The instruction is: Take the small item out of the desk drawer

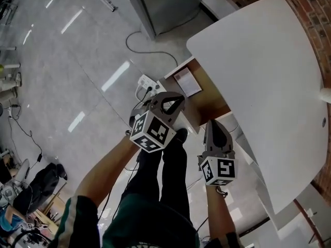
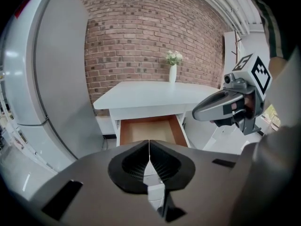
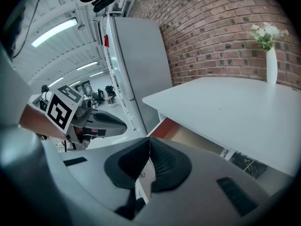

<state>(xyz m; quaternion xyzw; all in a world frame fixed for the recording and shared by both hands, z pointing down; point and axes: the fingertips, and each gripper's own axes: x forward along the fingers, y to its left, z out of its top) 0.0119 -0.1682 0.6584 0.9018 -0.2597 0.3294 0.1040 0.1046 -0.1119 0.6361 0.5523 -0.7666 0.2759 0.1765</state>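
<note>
Two grippers, left (image 2: pixel 149 146) and right (image 3: pixel 149 147), each with jaws pressed together, holding nothing. Hovering near open drawer (image 1: pixel 209 94) under desk (image 1: pixel 269 76): at 2 o'clock from left, 11 from right. Flat white item (image 1: pixel 187 81) lying in drawer's 10 o'clock end

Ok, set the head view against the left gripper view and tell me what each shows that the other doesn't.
Head view only: a small white card-like item lying in the open drawer, a power strip on the floor, the person's legs. Left gripper view only: the left gripper with its fingers pressed together, nothing between them, and white flowers in a vase. Both: the white desk, the drawer, the brick wall, the right gripper.
</note>
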